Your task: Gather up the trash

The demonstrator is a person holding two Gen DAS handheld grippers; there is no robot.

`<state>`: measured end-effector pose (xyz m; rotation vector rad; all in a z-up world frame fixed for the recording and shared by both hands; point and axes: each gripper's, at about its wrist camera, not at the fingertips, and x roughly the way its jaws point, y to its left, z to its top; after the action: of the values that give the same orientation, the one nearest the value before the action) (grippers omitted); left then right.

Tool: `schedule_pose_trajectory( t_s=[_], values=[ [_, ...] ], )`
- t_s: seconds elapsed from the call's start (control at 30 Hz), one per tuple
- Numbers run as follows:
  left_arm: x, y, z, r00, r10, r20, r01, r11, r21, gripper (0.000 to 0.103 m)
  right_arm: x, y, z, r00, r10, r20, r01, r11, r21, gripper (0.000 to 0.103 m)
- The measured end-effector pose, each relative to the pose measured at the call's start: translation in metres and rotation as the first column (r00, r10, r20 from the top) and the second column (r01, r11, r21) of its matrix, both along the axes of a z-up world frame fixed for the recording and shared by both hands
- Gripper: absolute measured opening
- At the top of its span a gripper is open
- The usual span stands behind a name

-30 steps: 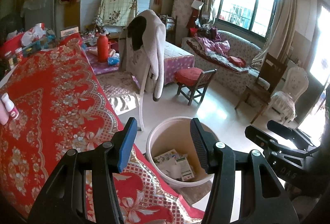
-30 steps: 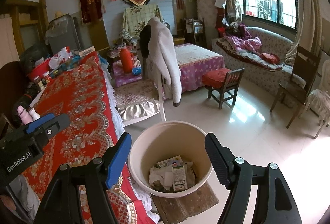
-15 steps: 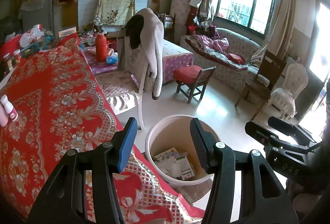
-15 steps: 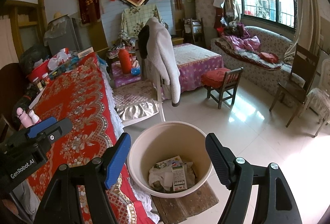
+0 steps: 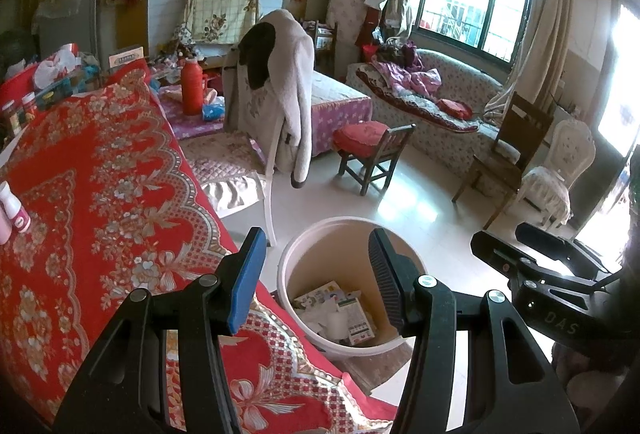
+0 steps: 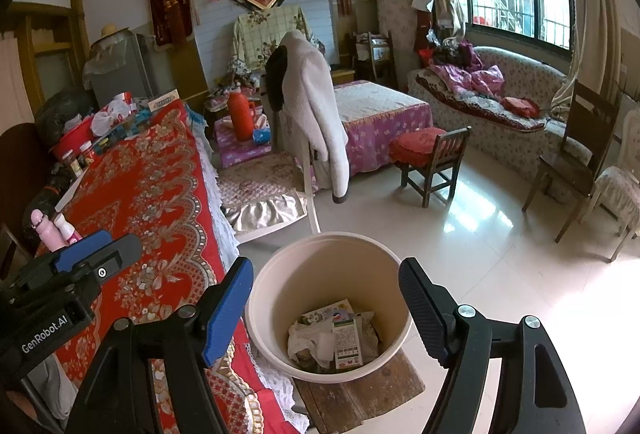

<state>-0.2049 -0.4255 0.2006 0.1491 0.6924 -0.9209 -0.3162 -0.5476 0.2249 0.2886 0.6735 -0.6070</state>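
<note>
A cream plastic bucket stands on a low wooden stool beside the table with the red floral cloth. It holds paper trash and small cartons. The bucket also shows in the left wrist view, with the trash inside. My left gripper is open and empty over the table's corner, next to the bucket. My right gripper is open and empty above the bucket. Each gripper shows at the edge of the other's view.
Small pink and white bottles stand on the table's left side; jars and bags crowd its far end. A white chair draped with a coat stands behind the bucket. A small wooden chair, a bed and a sofa stand farther back.
Both views have shifted only slightly. Both grippers stay open and empty near the bucket.
</note>
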Motion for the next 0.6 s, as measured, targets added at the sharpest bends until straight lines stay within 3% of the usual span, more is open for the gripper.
schedule_pose_trajectory(
  t_s=[0.6],
  values=[
    [-0.0008,-0.0002,-0.0039,1.000,-0.004,-0.009,0.004,1.000,0.004,0.052,-0.0015,-0.0015,-0.0002,1.000,-0.001,-0.004,0.001,1.000,0.003,0.073]
  ],
)
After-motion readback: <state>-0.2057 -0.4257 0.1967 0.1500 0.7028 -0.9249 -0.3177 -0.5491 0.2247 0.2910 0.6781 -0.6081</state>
